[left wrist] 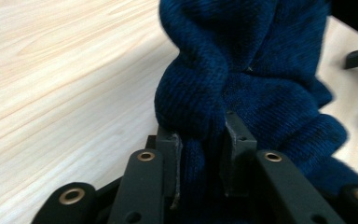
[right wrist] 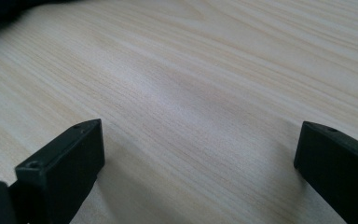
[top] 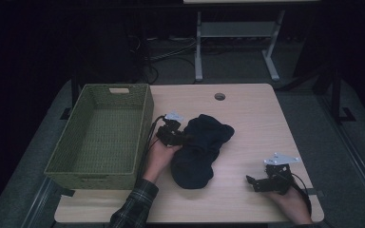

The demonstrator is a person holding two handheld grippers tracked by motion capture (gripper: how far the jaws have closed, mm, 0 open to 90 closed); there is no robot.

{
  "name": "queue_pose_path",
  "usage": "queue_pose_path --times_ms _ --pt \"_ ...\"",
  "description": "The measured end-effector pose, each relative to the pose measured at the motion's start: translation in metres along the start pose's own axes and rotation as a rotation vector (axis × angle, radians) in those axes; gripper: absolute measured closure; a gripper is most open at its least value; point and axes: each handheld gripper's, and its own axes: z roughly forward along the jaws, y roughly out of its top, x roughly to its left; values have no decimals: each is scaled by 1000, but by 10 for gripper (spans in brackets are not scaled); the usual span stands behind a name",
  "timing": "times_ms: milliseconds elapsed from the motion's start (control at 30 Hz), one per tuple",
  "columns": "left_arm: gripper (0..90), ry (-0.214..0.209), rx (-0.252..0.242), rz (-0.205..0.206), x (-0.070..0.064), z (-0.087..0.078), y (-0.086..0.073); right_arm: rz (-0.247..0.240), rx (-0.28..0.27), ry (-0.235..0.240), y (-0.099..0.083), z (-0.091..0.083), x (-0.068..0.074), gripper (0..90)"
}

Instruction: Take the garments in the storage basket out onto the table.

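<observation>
A dark blue knitted garment (top: 199,147) lies bunched in the middle of the wooden table (top: 247,114). My left gripper (top: 183,137) is at its left edge, shut on a fold of the blue knit (left wrist: 200,116) pinched between the two pads. My right gripper (top: 253,183) rests low near the table's front right corner, apart from the garment. Its jaws stand wide open over bare wood (right wrist: 200,112), with nothing between them.
A green woven basket (top: 145,118) stands on the table's left side, its inside bare. A round cable hole (top: 219,96) is near the far edge. Beyond the table stand white desk legs (top: 198,52) and floor cables.
</observation>
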Motion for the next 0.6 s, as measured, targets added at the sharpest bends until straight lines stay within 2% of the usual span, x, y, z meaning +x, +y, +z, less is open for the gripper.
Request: queue_pose_path --times_ms 133,300,500,600 --pt "643 38 4 -9 1 -1 0 0 0 0 0 0 0 12" --pt "470 80 5 1 -2 -5 2 0 0 0 0 0 0 12" --pt "283 95 -5 11 -9 -14 4 0 0 0 0 0 0 13" --pt "228 106 -14 10 -12 -21 5 0 0 0 0 0 0 13"
